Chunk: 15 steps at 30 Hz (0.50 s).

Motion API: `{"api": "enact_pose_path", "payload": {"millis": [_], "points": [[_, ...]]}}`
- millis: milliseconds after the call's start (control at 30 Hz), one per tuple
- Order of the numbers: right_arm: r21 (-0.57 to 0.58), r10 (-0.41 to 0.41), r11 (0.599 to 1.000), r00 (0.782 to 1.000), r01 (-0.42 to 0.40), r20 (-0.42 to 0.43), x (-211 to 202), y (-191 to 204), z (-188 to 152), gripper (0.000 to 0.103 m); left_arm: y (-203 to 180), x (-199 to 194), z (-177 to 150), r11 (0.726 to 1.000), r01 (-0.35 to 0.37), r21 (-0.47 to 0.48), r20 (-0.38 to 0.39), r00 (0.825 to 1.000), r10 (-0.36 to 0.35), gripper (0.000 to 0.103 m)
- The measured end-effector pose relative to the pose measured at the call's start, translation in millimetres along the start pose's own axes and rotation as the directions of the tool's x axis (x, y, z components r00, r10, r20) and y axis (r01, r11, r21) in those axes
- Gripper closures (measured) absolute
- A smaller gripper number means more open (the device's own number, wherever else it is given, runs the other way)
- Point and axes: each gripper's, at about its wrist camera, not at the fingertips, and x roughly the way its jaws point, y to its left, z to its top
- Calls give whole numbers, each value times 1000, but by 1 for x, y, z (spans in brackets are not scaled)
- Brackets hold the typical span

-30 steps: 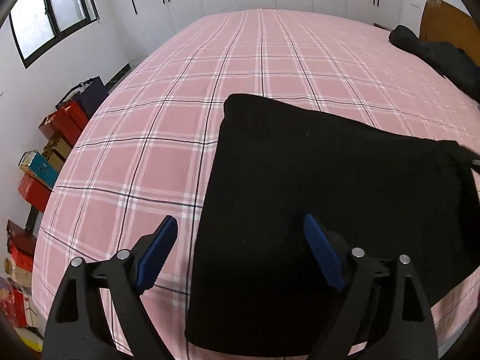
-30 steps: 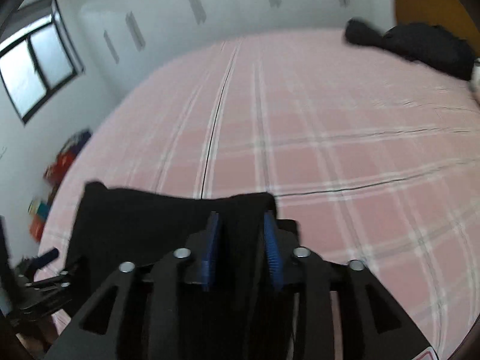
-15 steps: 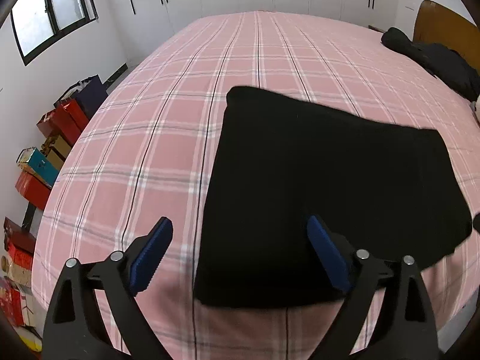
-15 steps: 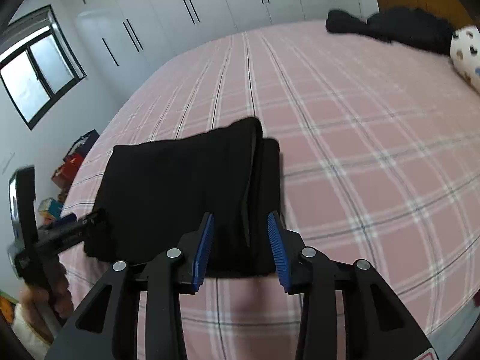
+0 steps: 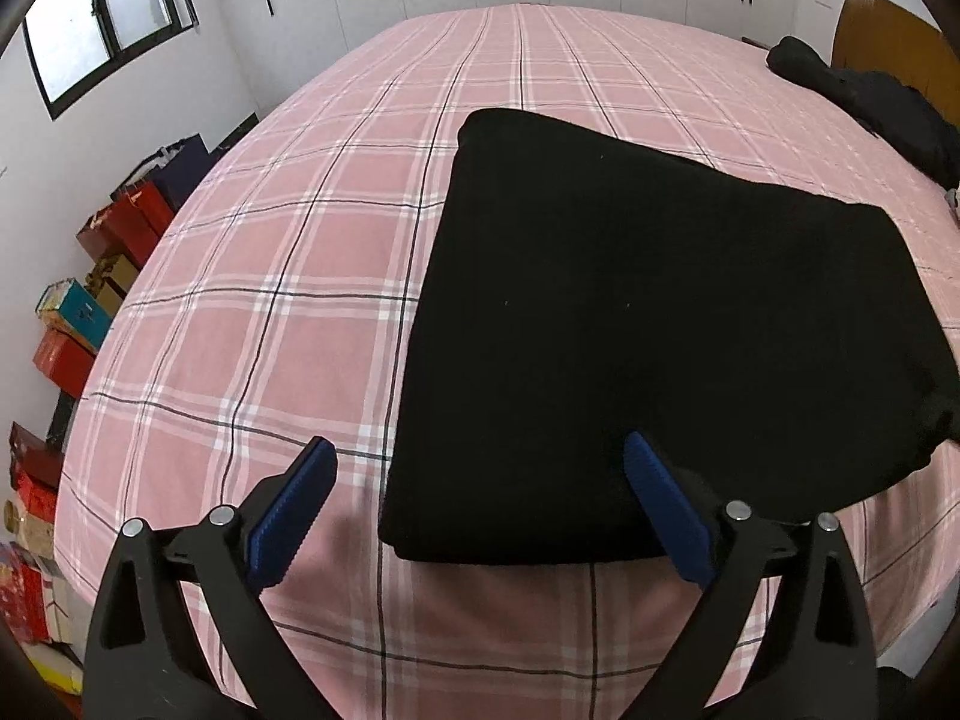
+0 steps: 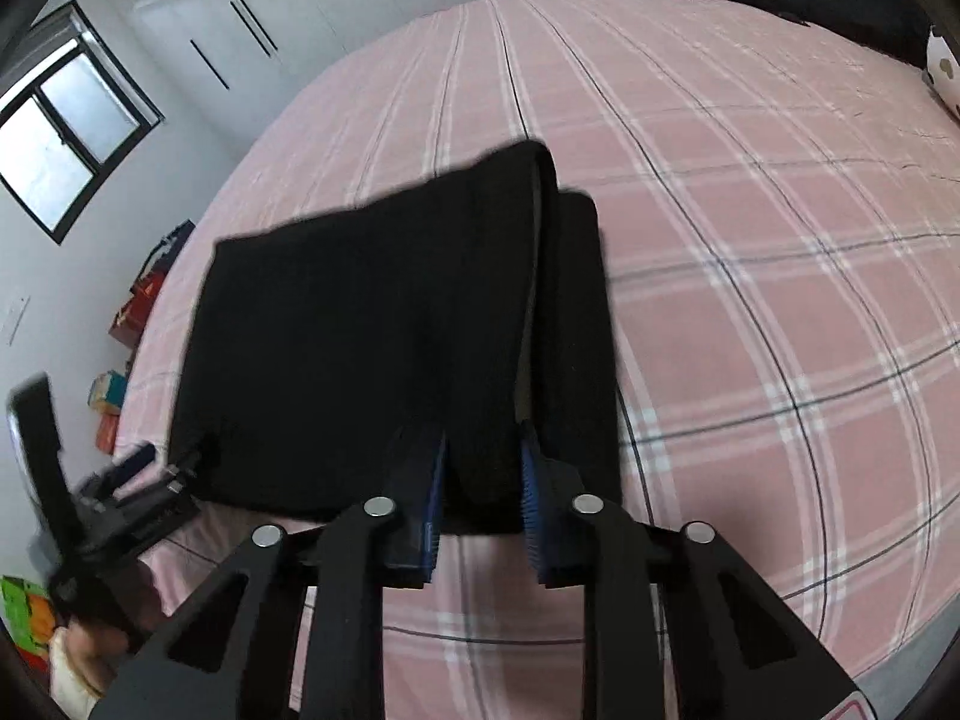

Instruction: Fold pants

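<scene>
The left tongs (image 5: 474,480) are spreading wide, gripping nothing, over the near edge of the folded black pants (image 5: 648,324). The right tongs (image 6: 483,468) are closing on a thick fold there, on the pink plaid bed (image 6: 750,240).

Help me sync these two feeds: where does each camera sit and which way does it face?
Left wrist: on the left gripper, angled down at the folded black pants; jaws opening, wide.
Right wrist: on the right gripper, facing the pants' right edge; jaws closing around a fold.
Shared: pants, pink plaid bed, window, wardrobes.
</scene>
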Motion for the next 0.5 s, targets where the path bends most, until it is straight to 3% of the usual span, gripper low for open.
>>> {"api": "enact_pose_path", "payload": {"millis": [100, 200, 300, 500], "points": [[-53, -22, 998, 999, 24, 36, -14, 11, 2, 91, 3, 1, -1, 1000, 18, -13, -11, 1000, -18, 8], [-71, -122, 991, 988, 116, -90, 21, -2, -10, 86, 4, 2, -1, 999, 30, -19, -18, 999, -31, 8], [-26, -84, 996, 994, 82, -77, 12, -3, -11, 80, 4, 3, -1, 999, 31, -19, -24, 999, -31, 8], [-28, -84, 996, 996, 84, -11, -18, -1, 6, 80, 4, 4, -1, 999, 37, -19, -27, 999, -37, 8]]}}
